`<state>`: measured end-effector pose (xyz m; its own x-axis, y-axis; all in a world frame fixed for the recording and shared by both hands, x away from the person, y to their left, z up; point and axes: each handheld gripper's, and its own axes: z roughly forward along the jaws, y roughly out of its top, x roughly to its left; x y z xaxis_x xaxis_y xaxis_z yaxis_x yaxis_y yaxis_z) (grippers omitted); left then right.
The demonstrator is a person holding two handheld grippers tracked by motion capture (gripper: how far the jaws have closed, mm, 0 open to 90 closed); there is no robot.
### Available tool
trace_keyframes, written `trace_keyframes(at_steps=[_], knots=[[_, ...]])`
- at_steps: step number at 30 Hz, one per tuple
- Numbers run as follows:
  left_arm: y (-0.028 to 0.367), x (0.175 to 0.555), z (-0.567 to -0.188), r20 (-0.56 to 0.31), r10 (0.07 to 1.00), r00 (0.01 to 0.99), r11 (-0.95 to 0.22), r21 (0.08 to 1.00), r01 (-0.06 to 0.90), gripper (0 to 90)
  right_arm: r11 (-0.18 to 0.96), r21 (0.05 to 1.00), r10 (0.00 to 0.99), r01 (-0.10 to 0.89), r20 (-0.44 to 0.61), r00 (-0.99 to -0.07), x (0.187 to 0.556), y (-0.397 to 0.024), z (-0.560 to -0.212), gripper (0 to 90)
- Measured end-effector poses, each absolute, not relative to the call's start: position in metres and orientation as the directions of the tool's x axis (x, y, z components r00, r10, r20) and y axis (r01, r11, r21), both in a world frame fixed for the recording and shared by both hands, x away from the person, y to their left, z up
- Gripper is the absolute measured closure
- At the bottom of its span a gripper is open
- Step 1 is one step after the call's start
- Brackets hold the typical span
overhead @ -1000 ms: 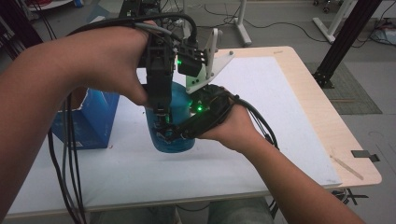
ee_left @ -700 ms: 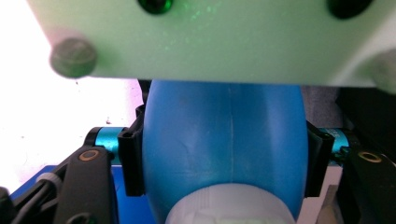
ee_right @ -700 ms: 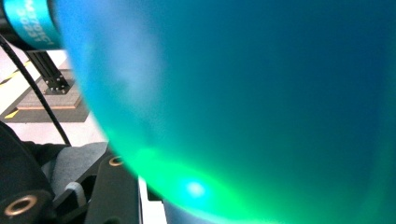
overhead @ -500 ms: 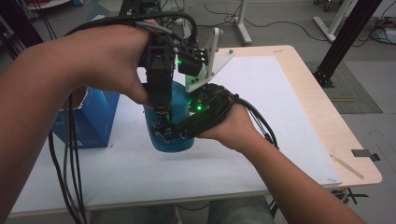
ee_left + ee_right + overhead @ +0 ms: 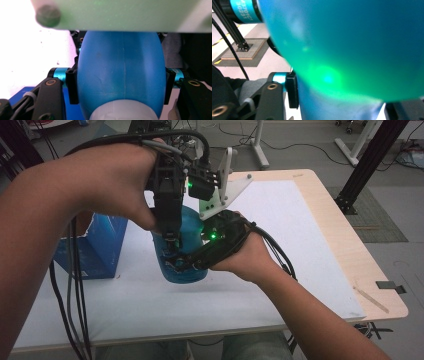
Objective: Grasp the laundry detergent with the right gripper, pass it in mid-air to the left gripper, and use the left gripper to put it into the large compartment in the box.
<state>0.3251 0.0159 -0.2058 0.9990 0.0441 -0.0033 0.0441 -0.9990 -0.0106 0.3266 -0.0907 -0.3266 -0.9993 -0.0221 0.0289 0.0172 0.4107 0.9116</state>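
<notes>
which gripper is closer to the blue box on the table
Left. The left gripper grips the blue bottle right beside the blue box; the right gripper holds the bottle's far side.

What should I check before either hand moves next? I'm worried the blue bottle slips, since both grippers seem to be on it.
1. Left gripper pads on both sides of the blue bottle: ok, pads touch left and right in the left gripper view.
2. Right gripper hold on the bottle: cannot tell; one pad touches, the other is hidden.
3. Bottle resting on the white mat: cannot tell, its base is hidden.
4. Bottle apart from the blue box: ok, a gap shows in the high view.
5. Cables free of the bottle: ok, they hang left of it.
</notes>
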Motion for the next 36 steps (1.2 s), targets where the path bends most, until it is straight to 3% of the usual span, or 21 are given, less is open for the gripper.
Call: trace_keyframes(at_steps=[4, 15, 18, 19, 25, 27, 36], knots=[[0.017, 0.325, -0.206, 0.001, 0.044, 0.999, -0.999, -0.011, 0.044, 38.3, 0.426, 0.903, 0.002, 0.046, 0.05, -0.999, 0.327, -0.095, -0.326, 22.7], [0.021, 0.327, -0.206, -0.001, 0.069, 0.998, -0.997, -0.022, 0.069, 38.2, 0.461, 0.886, 0.0, 0.049, 0.056, -0.998, 0.328, -0.116, -0.326, 18.9], [0.025, 0.328, -0.204, -0.008, 0.084, 0.996, -0.996, -0.021, 0.083, 38.2, 0.489, 0.872, 0.027, 0.02, 0.008, -1.0, 0.327, -0.128, -0.322, 18.0], [0.025, 0.328, -0.204, -0.008, 0.084, 0.996, -0.996, -0.021, 0.083, 38.2, 0.498, 0.867, 0.04, 0.02, 0.0, -0.999, 0.327, -0.13, -0.321, 11.5], [0.03, 0.329, -0.195, -0.014, 0.117, 0.993, -0.993, -0.017, 0.117, 38.2, 0.548, 0.836, 0.097, 0.027, -0.032, -0.995, 0.331, -0.145, -0.318, 11.1], [0.032, 0.33, -0.192, -0.01, 0.121, 0.993, -0.993, -0.02, 0.121, 38.2, 0.567, 0.823, 0.142, 0.039, -0.051, -0.989, 0.333, -0.15, -0.316, 0.9], [0.043, 0.329, -0.175, -0.022, 0.189, 0.982, -0.982, -0.004, 0.189, 38.2, 0.63, 0.775, 0.176, 0.053, -0.075, -0.982, 0.344, -0.167, -0.305, 0.5]])
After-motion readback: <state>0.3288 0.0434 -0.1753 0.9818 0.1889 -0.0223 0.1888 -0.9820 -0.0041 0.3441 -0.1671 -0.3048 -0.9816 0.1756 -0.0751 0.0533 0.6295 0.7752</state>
